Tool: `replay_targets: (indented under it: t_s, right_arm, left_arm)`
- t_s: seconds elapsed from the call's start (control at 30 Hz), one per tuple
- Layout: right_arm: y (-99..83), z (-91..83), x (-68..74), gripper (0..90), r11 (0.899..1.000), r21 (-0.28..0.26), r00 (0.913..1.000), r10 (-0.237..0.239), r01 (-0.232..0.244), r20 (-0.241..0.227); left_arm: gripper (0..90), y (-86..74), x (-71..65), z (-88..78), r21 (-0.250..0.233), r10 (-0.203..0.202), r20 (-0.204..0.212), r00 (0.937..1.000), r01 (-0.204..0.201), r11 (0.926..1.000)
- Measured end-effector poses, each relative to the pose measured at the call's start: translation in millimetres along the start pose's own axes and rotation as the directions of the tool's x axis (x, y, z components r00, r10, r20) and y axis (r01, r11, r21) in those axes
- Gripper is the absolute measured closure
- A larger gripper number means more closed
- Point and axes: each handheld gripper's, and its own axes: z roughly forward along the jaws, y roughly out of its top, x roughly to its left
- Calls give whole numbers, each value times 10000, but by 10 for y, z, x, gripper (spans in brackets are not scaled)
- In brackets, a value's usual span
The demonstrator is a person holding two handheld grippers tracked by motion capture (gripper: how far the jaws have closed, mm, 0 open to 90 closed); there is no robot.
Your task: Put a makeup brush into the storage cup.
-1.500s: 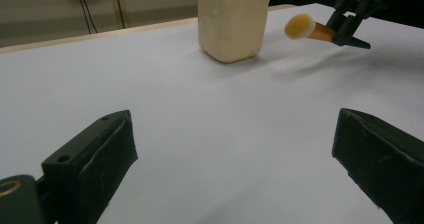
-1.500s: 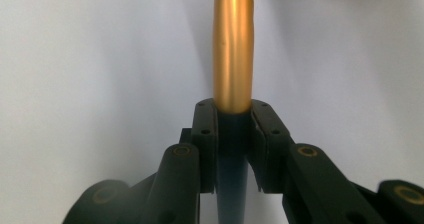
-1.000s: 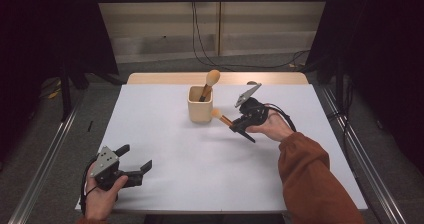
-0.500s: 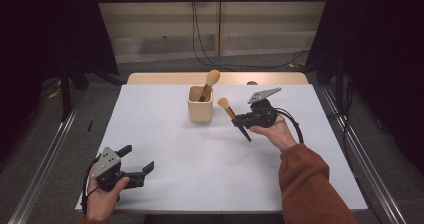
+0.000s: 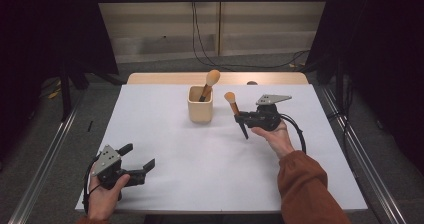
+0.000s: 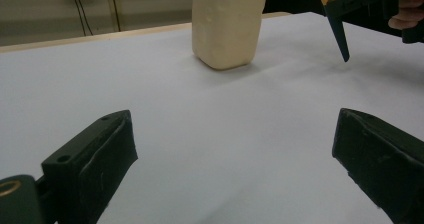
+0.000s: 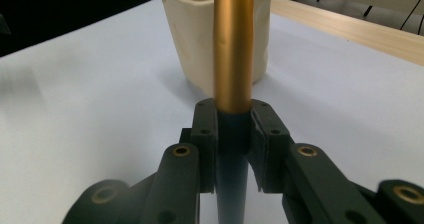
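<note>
1. The right gripper [image 5: 243, 118] clamps a makeup brush [image 5: 236, 112] upright, just right of the cream cup [image 5: 200, 105].
2. The left gripper [image 5: 136, 160], jaws wide apart and empty, sits near left.

White-topped table [image 5: 165, 179] with wooden far edge, grey floor [image 5: 150, 66], black curtains [image 5: 45, 29], trailing cables [image 5: 197, 29].

Left gripper [image 5: 134, 158] agape — right gripper [image 5: 242, 117] clamped.

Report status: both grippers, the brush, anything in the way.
Right gripper shut on makeup brush, bristles up, right of the cup. Left gripper open, empty. Second brush stands in cup. Nothing between brush and cup.
</note>
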Motion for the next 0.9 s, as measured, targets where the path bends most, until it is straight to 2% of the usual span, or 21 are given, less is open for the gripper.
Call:
replay_targets:
  t_s: [0.2,0.4,0.83,0.9]
  right_arm:
    - [-46,-30,12,754,9987,-508,10000,98,-98,4]
    - [-51,-47,79,754,9951,-978,9999,158,-161,-38]
    - [-35,-43,241,754,9918,-1278,9986,-91,25,-515]
    - [-40,-38,257,755,9917,-1285,9982,-79,1,-598]
  left_arm:
    - [35,29,-47,-9,-121,189,132,9997,-187,9998]
    - [35,42,-60,-8,-147,126,197,9997,-123,9998]
    - [35,99,-122,69,-245,86,416,9991,-76,9997]
    - [35,122,-146,89,-341,230,445,9987,-215,9992]
